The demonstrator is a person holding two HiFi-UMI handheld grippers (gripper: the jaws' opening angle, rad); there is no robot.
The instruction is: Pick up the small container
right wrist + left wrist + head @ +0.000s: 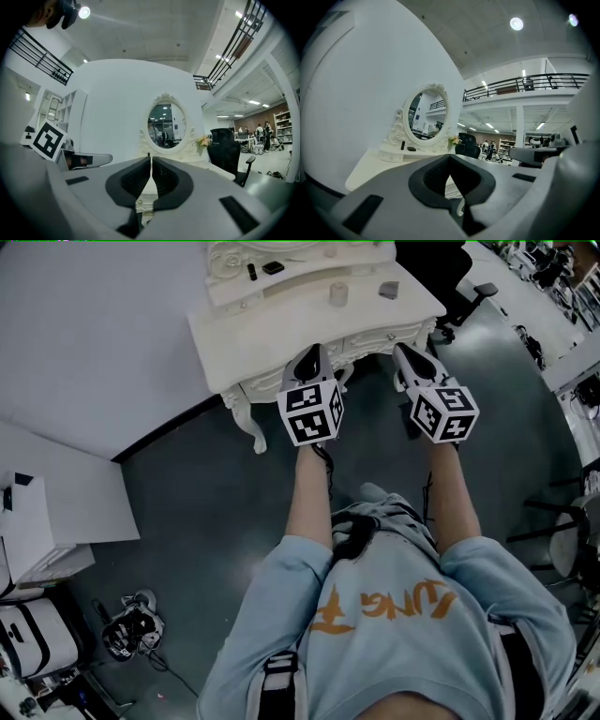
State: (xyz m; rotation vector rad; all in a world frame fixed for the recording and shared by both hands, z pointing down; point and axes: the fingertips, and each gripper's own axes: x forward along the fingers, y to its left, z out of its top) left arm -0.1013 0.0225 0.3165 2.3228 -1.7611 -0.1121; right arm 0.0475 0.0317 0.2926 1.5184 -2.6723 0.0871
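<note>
Open-plan industrial workspace, staged with home furniture
A railed mezzanine (525,86), shelving (283,124) and an office chair (225,152) are seen; a white dressing table (281,329) is set against a partition wall (94,324).

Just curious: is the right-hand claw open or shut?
Shut: the right claw's two dark pads nearly touch, with nothing between them.

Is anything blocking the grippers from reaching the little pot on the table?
Nothing visible. The container sits in the open on the table, just beyond the left gripper and right gripper, which hover near its front edge with jaws shut.
</note>
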